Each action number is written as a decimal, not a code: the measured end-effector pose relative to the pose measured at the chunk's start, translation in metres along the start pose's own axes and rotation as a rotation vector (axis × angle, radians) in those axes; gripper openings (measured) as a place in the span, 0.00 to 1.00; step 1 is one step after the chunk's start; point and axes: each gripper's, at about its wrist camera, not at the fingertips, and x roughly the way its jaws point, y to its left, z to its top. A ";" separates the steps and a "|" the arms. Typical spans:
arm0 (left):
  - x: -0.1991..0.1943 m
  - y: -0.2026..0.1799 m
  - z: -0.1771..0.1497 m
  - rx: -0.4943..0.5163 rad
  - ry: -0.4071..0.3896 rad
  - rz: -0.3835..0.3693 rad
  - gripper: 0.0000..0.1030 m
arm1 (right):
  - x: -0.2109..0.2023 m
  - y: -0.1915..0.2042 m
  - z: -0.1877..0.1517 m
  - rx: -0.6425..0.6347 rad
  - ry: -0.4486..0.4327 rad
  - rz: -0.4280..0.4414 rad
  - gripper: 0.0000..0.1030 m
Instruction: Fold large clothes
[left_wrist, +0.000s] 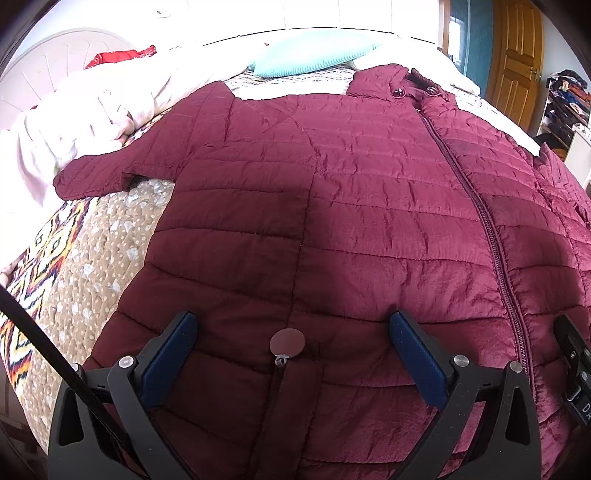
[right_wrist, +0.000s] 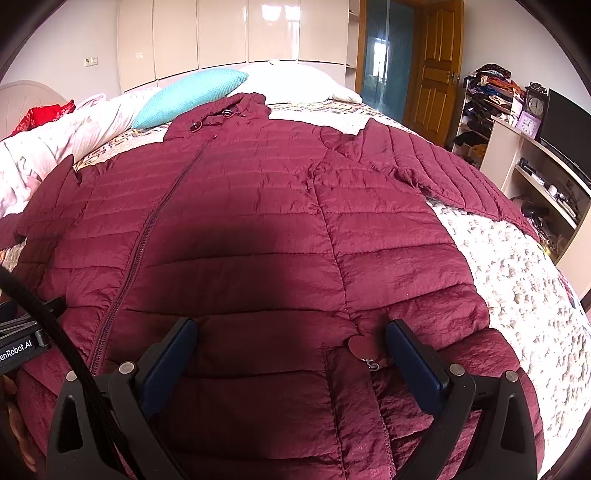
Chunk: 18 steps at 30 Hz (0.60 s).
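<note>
On the bed (left_wrist: 92, 258) the coat (left_wrist: 351, 206) lies flat, front up and zipped, collar toward the pillow (left_wrist: 314, 55), hem nearest us. We judge the folding hardly begun: both sleeves (right_wrist: 443, 177) lie spread to the sides, and we see no fold across the body. Our left gripper (left_wrist: 291, 350) hangs over the hem with its jaws wide apart, a round tag (left_wrist: 287, 342) between them, gripping nothing. Our right gripper (right_wrist: 291, 350) is likewise spread over the other pocket, a heart tag (right_wrist: 361, 345) just inside its right finger. Left to do, as we read it: sleeves in, sides over, then hem up toward the collar.
</note>
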 end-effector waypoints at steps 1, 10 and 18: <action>0.000 0.001 0.000 -0.002 0.001 -0.003 1.00 | 0.000 -0.001 0.000 0.002 0.000 0.002 1.00; -0.002 -0.004 -0.001 0.001 0.002 0.013 1.00 | -0.001 0.004 0.000 -0.013 -0.004 -0.018 1.00; -0.005 -0.010 -0.001 0.010 -0.010 0.065 1.00 | 0.000 0.003 0.001 -0.012 0.000 -0.016 1.00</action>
